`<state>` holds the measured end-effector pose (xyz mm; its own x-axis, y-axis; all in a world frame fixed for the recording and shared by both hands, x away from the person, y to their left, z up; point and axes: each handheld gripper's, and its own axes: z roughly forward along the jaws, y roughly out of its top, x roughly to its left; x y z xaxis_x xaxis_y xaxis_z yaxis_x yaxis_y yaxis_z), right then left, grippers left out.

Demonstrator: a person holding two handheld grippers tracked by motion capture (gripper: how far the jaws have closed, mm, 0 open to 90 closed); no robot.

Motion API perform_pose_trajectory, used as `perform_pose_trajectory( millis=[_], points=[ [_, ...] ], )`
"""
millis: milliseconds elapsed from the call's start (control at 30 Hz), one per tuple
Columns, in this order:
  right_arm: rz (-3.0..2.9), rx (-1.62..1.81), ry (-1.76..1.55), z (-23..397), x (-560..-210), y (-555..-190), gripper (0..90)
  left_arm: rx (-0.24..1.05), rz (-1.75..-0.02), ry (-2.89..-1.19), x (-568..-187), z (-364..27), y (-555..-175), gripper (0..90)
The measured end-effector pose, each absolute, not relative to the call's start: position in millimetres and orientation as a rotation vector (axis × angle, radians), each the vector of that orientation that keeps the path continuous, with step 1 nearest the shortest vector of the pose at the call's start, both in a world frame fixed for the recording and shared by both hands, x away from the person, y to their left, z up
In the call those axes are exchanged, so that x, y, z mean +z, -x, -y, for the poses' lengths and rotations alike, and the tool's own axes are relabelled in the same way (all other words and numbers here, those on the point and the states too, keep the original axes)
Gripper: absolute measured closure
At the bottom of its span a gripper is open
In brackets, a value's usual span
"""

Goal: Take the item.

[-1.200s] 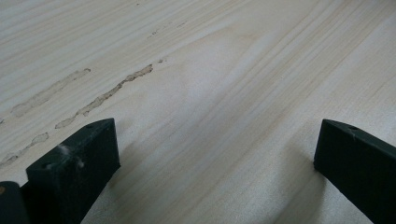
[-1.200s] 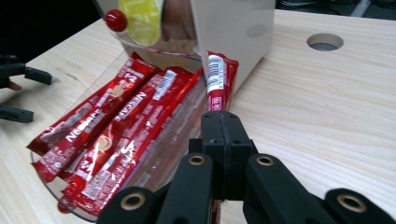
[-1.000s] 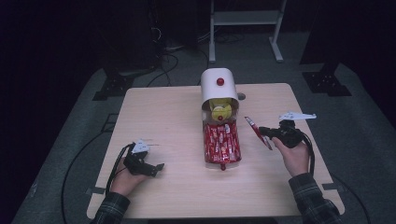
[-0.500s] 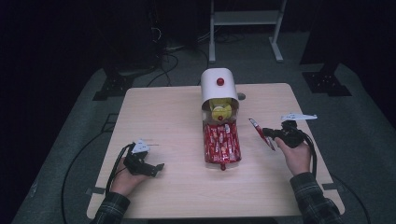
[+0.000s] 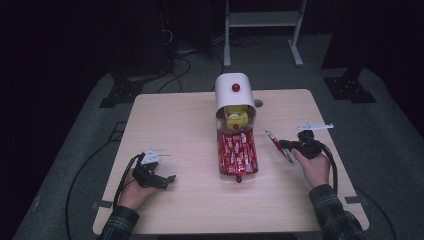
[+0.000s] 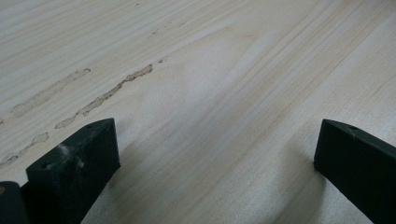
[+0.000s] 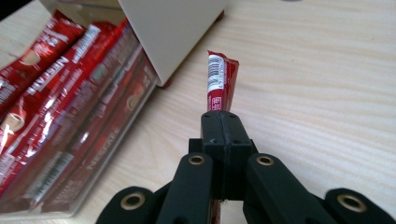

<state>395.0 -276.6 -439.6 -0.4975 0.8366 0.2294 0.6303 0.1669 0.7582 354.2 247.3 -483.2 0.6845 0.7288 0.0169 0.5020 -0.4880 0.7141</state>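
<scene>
1. Right gripper [image 7: 222,116]: jaws clamped flat on a red coffee stick sachet [image 7: 222,86], which sticks out past the tips; its barcode end faces the camera.
2. In the high view the right gripper [image 5: 288,146] holds the sachet [image 5: 278,146] low over the bare table [image 5: 170,120], just right of the clear tray of sachets [image 5: 236,156].
3. The tray sits at the mouth of the white dispenser [image 5: 234,95], mid-table.
4. Left gripper [image 6: 210,154]: jaws wide apart, nothing between them, resting on the wood near the front left edge, well apart from the tray.
5. Risk: the grip is near one end, so the thin sachet may pivot or slip when it meets the table.
6. Risk: a swing leftward could knock the tray wall and shift the stacked sachets.
</scene>
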Motion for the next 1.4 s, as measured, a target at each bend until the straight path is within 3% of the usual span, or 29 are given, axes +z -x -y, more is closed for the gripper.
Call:
perform_pose_trajectory(
  millis=[1233, 1400],
  points=[
    [-2.264, 1.136, -1.482, 274.1, -464.8, -404.8, 88.9, 0.417, -0.939, -2.192, -483.2, -247.2, -354.2, 0.0],
    [-2.254, 1.134, -1.490, 274.4, -464.4, -404.6, 85.5, 0.417, -0.940, -2.193, -483.2, -247.3, -354.2, 0.0]
  ],
)
